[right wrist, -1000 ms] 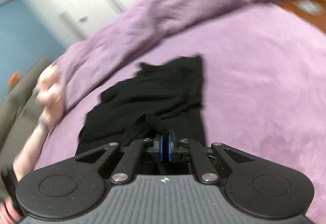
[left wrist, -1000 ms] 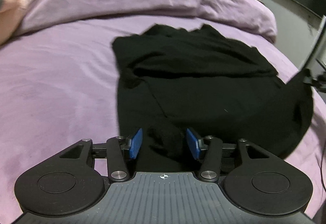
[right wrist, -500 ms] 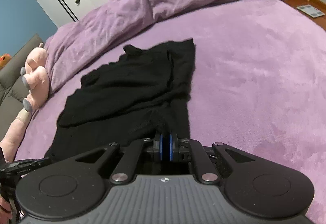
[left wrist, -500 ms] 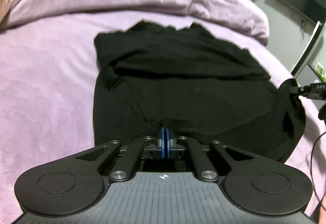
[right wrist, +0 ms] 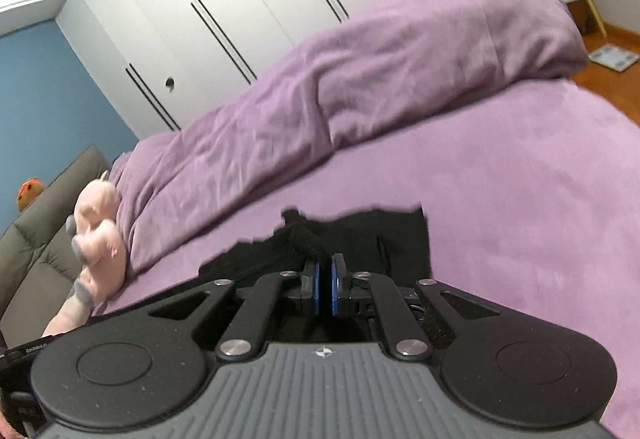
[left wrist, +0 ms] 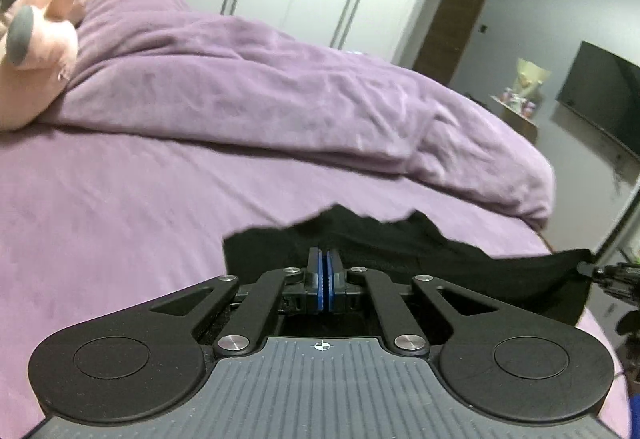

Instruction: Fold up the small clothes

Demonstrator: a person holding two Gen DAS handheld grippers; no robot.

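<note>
A black garment (left wrist: 400, 239) lies on the purple bed (left wrist: 120, 223), and its near edge is raised off the sheet. My left gripper (left wrist: 324, 279) is shut, its blue pads pressed together on that near edge. The cloth stretches right to a corner (left wrist: 576, 265) pinched by the right gripper's tip (left wrist: 608, 275). In the right wrist view the right gripper (right wrist: 324, 289) is shut on a bunched fold of the black garment (right wrist: 360, 235), whose far part rests flat on the bed (right wrist: 520, 239). Both bodies hide the held hem.
A bunched purple duvet (left wrist: 280, 91) runs across the far side of the bed. A pink plush toy (left wrist: 36, 39) lies at its left end, next to a grey sofa (right wrist: 36, 239). White wardrobe doors (right wrist: 224, 7) stand behind; a dark TV (left wrist: 600, 95) hangs at right.
My left jaws closed on the garment's near edge. Both grippers then rose and tilted up, lifting that edge, so the garment now sits low in both views and the wardrobe shows.
</note>
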